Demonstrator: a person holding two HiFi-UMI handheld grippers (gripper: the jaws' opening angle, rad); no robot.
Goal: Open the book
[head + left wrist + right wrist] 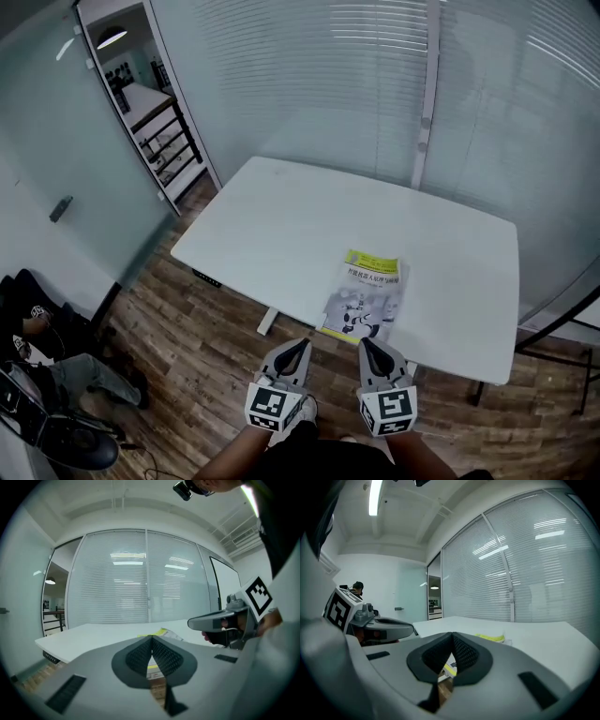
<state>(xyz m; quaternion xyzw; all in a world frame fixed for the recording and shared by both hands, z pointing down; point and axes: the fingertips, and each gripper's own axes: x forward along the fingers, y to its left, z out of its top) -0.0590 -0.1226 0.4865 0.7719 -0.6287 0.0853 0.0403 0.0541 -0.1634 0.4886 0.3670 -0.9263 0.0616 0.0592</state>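
Left gripper view: jaws of the left gripper [152,638] are pressed together at the tips, with nothing between them. Right gripper view: the right gripper [453,634] has its jaws closed tip to tip too, empty. Both point roughly level toward the desk [281,225], side by side, near each other, not touching. Head view puts both over the wooden floor [216,328], just short of the desk's near edge and apart from the book [364,295].

Book lies flat and closed on the desk, close to the near edge, toward the right side, just beyond the jaw tips. Cover has a yellow band on top and a pale lower part with a black-and-white cartoon figure. Dark print under the band is too small to read.

Only the head view shows the cover face. The gripper views get just a low yellow sliver of it past the jaw tips. Left gripper view alone shows a head-mounted camera [185,488] up top. Marker cubes [274,408] carry black-and-white square patterns, no text.

Behind the desk is a glass wall with blinds [375,75]. Head view, lower left, shows a seated person's legs [80,375].
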